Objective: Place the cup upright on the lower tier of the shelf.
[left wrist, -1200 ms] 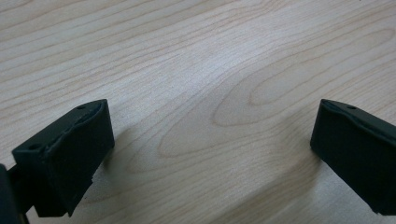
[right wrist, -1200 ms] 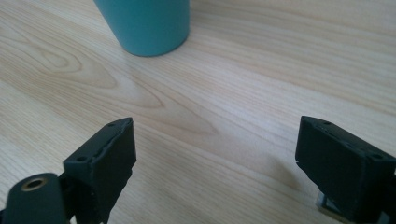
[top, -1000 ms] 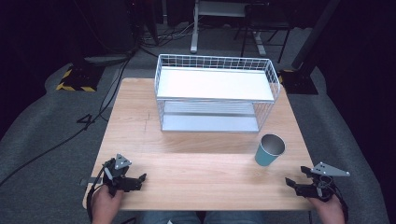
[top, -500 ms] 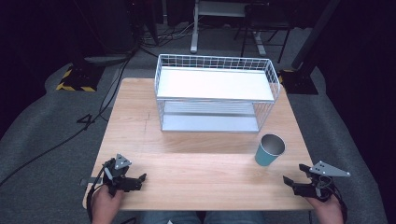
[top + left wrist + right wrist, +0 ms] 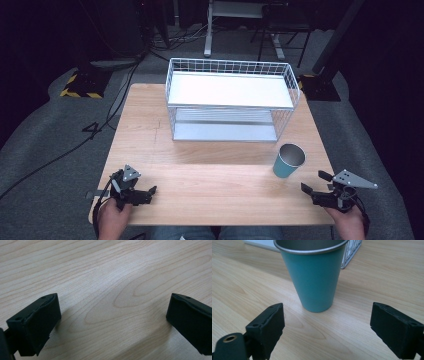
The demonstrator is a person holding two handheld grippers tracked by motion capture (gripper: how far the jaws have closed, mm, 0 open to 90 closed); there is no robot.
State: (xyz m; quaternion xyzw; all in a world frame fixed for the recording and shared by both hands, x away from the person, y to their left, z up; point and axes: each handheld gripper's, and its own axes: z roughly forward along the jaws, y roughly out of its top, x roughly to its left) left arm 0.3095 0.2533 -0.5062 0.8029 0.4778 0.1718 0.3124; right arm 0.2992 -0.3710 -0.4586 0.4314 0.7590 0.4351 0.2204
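High view first: a teal cup point(image 5: 289, 161) stands upright at centre right of the frame on the wooden table point(image 5: 210, 180), just below the lower right corner of a white wire basket point(image 5: 231, 100) with two flat shelves. In the right gripper view the cup point(image 5: 315, 277) tapers toward its base and has a grey metal rim and inside (the outside is plain, matte teal). The right gripper point(image 5: 319, 186), lower right, has its jaws spread wide, the cup ahead of them and untouched. The left gripper point(image 5: 149, 192), lower left, is likewise spread wide over bare wood.
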